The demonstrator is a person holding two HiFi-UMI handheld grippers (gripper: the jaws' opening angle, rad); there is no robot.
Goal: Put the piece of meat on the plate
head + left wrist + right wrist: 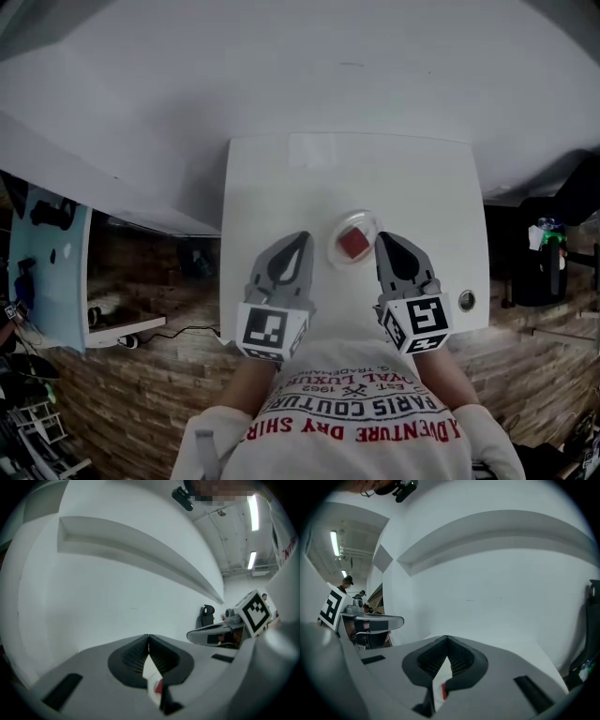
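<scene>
Holding both tools just off the plate, you have the left tongs (301,238) with their jaws together, tips meeting and nothing between the ribbed pads. The right tongs (382,240) are the same: jaws together, empty. Through the slot under each pair of tips only a sliver of white and red shows, most likely the plate and meat below.

The small red block of meat (353,243) already lies on the small round pale plate (367,218). The plate sits on the white square counter (281,169), toward its near edge. Your left tongs are at about nine o'clock from the plate and your right at about three o'clock, both close beside it, and neither seems to touch it.

So the placing step looks finished. What is left is probably only to draw both tongs clear. That calls for little more than keeping the tips away from the plate's rim so it isn't nudged.

Further out, a small round metal fitting (466,300) sits at four o'clock from the plate, near the counter's corner. Off the counter, a pale blue board (47,262) stands at nine o'clock and a dark chair (539,272) at three o'clock. None of these lies in your path.
</scene>
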